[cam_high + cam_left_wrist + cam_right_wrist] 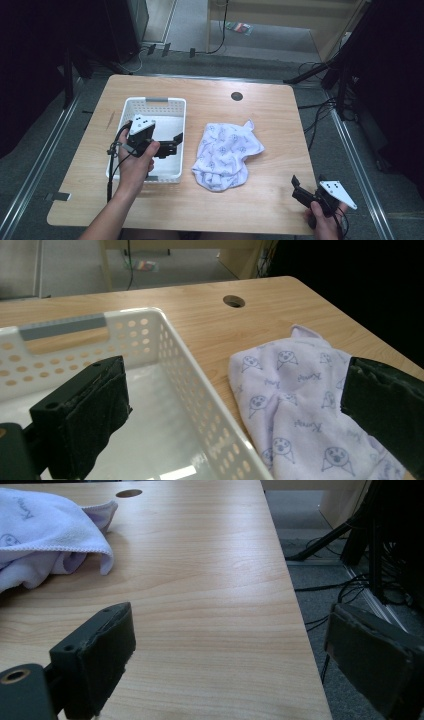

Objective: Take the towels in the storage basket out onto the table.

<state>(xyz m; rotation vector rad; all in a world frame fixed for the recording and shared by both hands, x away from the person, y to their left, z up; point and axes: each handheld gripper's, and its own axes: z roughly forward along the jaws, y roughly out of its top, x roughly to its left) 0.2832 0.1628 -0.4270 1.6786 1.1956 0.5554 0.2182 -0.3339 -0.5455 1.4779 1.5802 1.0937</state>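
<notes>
A wooden table (270, 115) with rounded corners is seen from above, standing on a grey floor with cables trailing around its far and right sides. A round cable hole (237, 96) is cut into the tabletop near its far edge. On the left half of the table a white perforated basket (131, 107) is set, its inside bare and its near rim hidden behind the person's left hand (134, 162). Just to the right of the basket, apart from it, a crumpled pale lilac cloth (225, 152) printed with small animal faces is laid on the wood near the middle of the table. The left gripper (171, 144) is held above the basket's right wall, pointed toward the cloth; in the left gripper view its jaws are shown spread wide, one over the basket's interior and the other over the cloth, with nothing between them. The right gripper (307, 187) is held by the right hand (325, 222) at the table's near right corner, well apart from the cloth; in the right gripper view its jaws are likewise spread wide and empty, one over bare wood and the other past the table's edge above the floor.
</notes>
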